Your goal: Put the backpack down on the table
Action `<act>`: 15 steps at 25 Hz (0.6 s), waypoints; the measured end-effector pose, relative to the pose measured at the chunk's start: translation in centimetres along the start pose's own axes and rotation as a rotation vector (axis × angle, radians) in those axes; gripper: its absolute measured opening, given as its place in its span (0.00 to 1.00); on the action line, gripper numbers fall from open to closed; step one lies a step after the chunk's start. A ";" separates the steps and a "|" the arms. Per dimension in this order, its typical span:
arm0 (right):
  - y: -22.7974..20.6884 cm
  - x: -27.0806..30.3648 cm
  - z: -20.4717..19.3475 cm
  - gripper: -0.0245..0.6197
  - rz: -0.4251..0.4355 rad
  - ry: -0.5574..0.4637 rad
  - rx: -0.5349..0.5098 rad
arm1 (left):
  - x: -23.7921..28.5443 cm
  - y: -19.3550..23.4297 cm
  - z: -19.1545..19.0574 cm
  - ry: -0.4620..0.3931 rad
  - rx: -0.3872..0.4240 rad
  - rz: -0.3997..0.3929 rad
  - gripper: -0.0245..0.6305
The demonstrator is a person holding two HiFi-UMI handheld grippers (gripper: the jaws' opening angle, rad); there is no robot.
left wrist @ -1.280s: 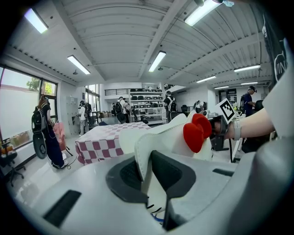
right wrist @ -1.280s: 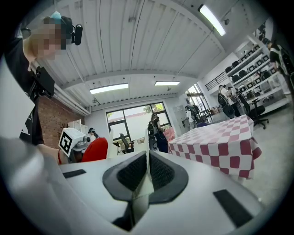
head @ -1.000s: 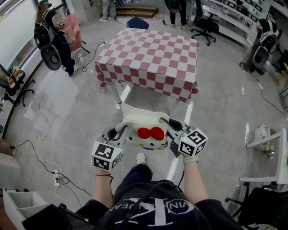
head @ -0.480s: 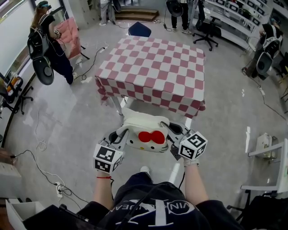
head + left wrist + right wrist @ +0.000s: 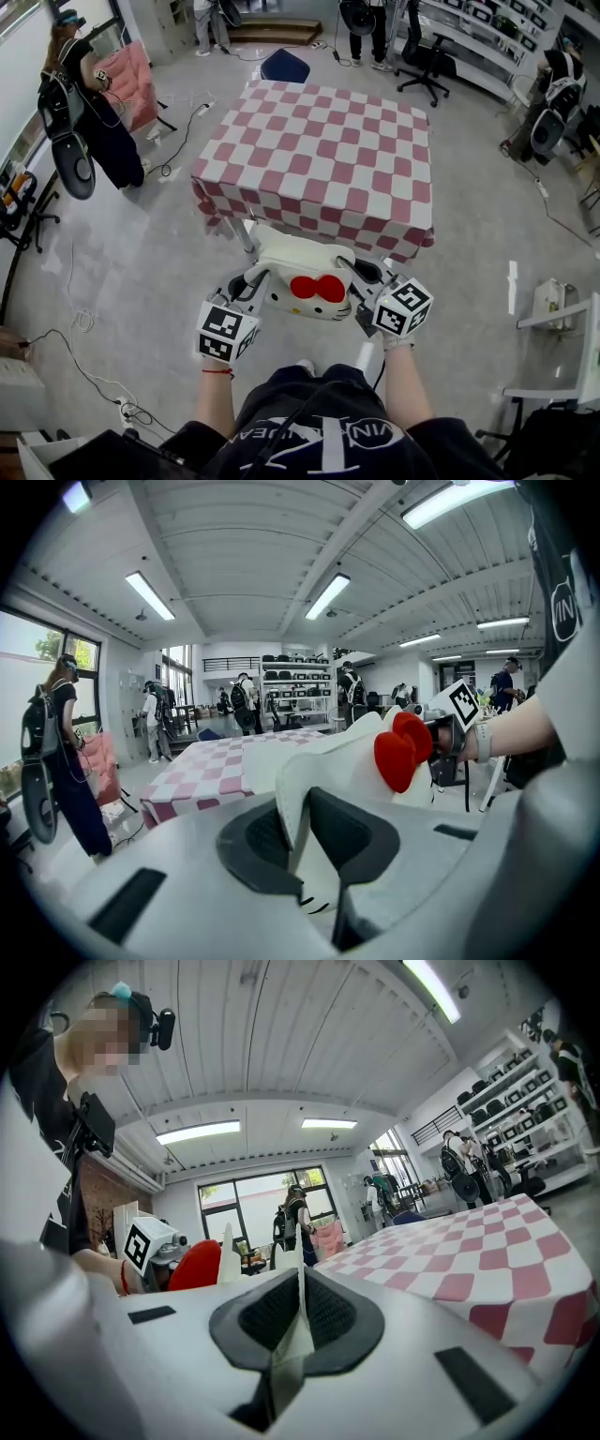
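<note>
A white backpack [image 5: 302,272] with a cat face and red bow [image 5: 316,288] hangs in the air between both grippers, just short of the near edge of the table [image 5: 323,159] with its red-and-white checked cloth. My left gripper [image 5: 251,281] is shut on the backpack's left side, a white fold [image 5: 292,808] pinched between its dark pads. On the backpack's right side my right gripper [image 5: 358,276] is shut on a thin white edge [image 5: 300,1321]. The red bow [image 5: 401,750] shows past the left jaws, and the table [image 5: 487,1260] lies ahead on the right.
A person [image 5: 80,122] with gear stands at the left by a pink chair [image 5: 127,84]. A blue stool [image 5: 284,66] sits behind the table, office chairs [image 5: 427,47] at the back right. Cables [image 5: 84,328] trail on the floor at the left. White table legs [image 5: 246,234] stand beneath the cloth.
The table has drawn closer to the backpack and grippers; its near edge now lies just beyond the bag. Both grips are unchanged.
</note>
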State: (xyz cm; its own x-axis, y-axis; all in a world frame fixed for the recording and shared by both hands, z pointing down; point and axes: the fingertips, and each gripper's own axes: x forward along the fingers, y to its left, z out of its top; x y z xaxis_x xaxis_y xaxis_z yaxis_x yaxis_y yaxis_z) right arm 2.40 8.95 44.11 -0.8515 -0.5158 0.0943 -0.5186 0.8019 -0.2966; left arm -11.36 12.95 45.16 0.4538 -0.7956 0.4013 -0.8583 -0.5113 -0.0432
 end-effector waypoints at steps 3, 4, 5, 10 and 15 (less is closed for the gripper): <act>-0.9 0.9 0.8 0.05 -0.004 -0.006 -0.001 | 0.8 1.0 0.7 -0.015 -0.010 0.007 0.10; -1.1 1.3 1.1 0.05 -0.003 -0.009 -0.003 | 1.1 1.4 0.9 -0.020 -0.014 0.013 0.10; -1.4 1.7 1.4 0.05 -0.001 -0.010 -0.004 | 1.4 1.8 1.1 -0.023 -0.018 0.020 0.10; -3.1 3.6 2.0 0.05 0.010 0.008 -0.012 | 3.1 3.5 1.5 -0.024 -0.043 0.035 0.10; -5.6 5.5 3.1 0.05 0.019 0.000 -0.007 | 5.4 5.3 2.7 -0.020 -0.020 0.043 0.10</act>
State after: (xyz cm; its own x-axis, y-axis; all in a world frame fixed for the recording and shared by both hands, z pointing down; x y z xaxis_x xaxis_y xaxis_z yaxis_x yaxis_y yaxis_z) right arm 0.86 0.72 43.37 -0.8610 -0.5007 0.0887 -0.5031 0.8134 -0.2921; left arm -12.80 5.03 44.62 0.4210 -0.8232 0.3808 -0.8816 -0.4701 -0.0417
